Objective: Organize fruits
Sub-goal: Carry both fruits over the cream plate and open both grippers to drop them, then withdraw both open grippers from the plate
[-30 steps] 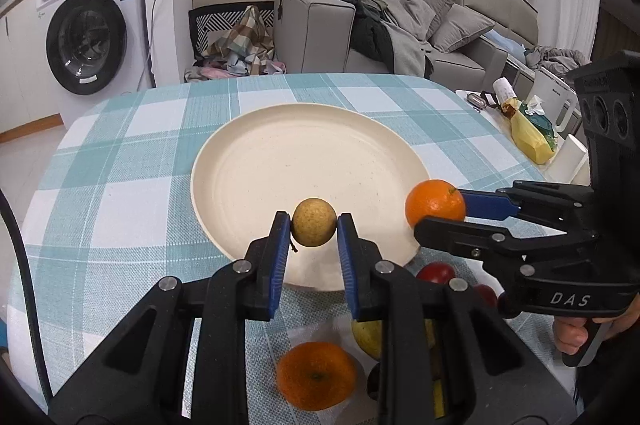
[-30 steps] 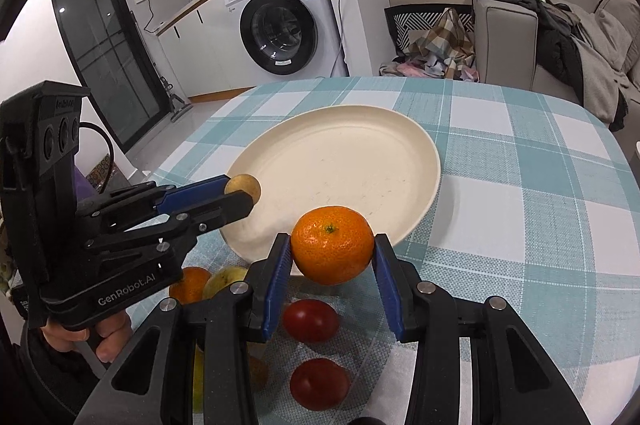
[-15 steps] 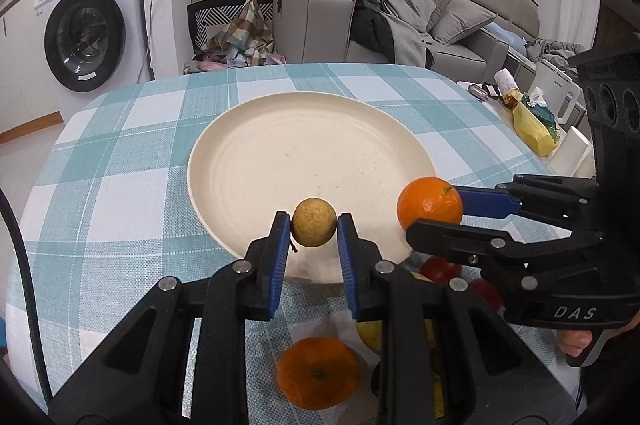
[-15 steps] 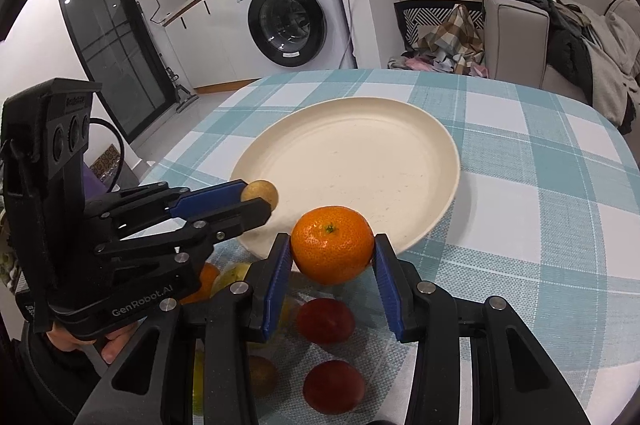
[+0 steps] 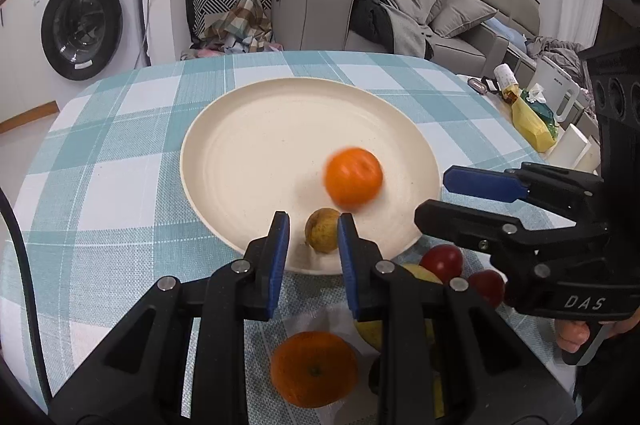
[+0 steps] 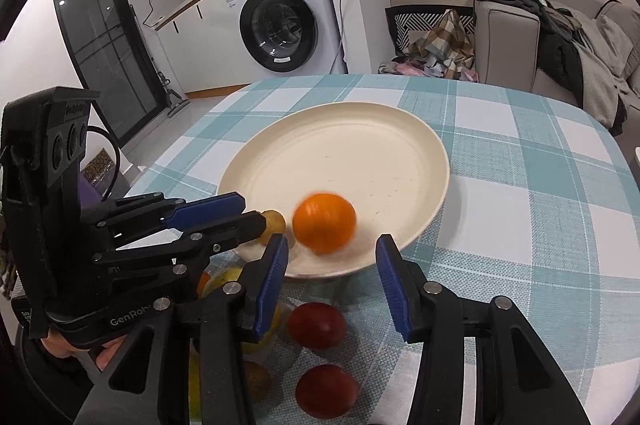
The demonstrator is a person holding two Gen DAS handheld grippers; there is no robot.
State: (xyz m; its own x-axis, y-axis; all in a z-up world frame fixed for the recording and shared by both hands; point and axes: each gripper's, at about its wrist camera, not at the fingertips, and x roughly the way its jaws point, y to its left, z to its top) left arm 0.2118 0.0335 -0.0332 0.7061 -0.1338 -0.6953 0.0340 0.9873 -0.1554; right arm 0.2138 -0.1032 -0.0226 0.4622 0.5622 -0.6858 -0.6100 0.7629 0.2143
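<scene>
Left wrist view shows the plate (image 5: 224,129) on a checked cloth (image 5: 100,145); it serves as landmark. The orange (image 5: 353,177) sits blurred on the plate, on its near right part, clear of both grippers. The right gripper (image 6: 332,281) hangs just off the plate's near rim; its jaws are opening, about a third of their range, with nothing between the pads. The left gripper (image 5: 312,249) reaches over the near rim; the log has its jaws near their narrowest, yet the view shows a gap between the left pad and the small yellow-brown fruit (image 5: 322,235), which touches the right pad only; whether it is gripped or loose, I cannot tell. Off the plate, beside its near rim, lie a second orange (image 5: 314,368), two red fruits (image 6: 317,325) and a yellowish one (image 6: 224,279).

The orange is round and smooth-skinned, probably light, firm with a little give; judging by the blur, it rolls easily on the plate's shallow floor. Take such fruit across its widest middle, pads on opposite sides, with modest pressure; set it down low so it settles instead of rolling. The red fruits look glossy and may slip or bruise; grip them gently.
</scene>
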